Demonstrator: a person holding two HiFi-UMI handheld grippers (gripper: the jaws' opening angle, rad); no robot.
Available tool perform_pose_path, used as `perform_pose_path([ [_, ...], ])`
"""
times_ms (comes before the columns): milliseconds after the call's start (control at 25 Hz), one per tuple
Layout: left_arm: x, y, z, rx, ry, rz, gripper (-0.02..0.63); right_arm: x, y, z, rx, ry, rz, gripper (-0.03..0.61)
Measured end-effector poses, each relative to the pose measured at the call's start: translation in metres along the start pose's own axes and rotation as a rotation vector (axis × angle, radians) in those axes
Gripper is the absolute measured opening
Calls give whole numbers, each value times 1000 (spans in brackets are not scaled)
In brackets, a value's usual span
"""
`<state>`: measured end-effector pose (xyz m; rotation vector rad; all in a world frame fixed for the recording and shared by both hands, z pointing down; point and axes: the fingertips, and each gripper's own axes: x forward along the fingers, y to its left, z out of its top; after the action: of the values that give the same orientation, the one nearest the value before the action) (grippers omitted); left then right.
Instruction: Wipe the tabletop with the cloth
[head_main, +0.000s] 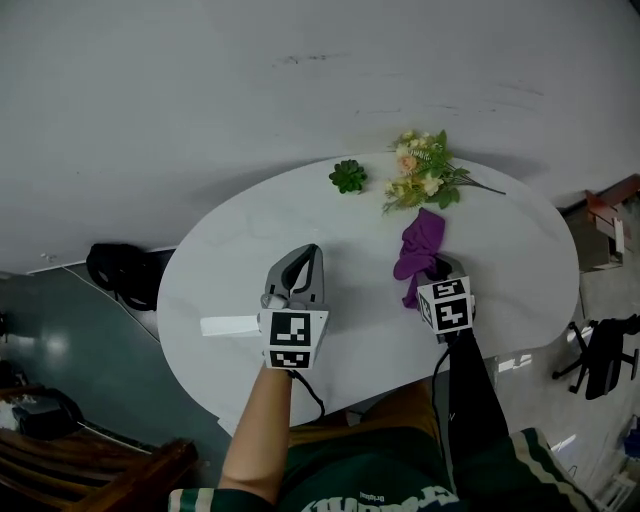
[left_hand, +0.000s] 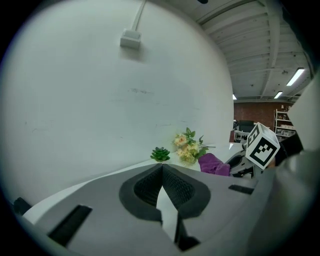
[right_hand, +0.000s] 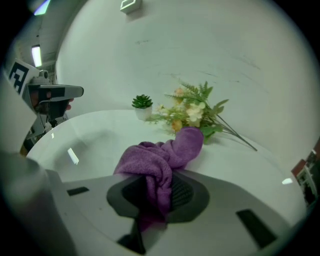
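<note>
soft even light, fisheye edges dark

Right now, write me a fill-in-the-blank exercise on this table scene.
1. The right hand-held gripper is shut on a ____ cloth.
2. The left hand-held gripper is shut and holds ____.
3. In the head view, the small green plant stands to the ____ of the flowers.
Missing words: purple; nothing; left.

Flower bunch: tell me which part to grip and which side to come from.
Best to grip the flower bunch by its bare stems, coming from its right in the head view. It lies flat, with bulky blooms leftward and thin stems trailing free.
</note>
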<state>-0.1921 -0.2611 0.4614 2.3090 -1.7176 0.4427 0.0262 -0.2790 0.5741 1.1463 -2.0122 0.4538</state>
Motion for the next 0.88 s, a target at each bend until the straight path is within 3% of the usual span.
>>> perform_pose_path([
  [280, -51, 72, -23, -17, 2, 79, 0, 19, 83, 26, -52, -1, 55, 80],
  [880, -153, 187, -64, -83, 30, 336, 0, 57, 239, 80, -141, -11, 258, 80],
])
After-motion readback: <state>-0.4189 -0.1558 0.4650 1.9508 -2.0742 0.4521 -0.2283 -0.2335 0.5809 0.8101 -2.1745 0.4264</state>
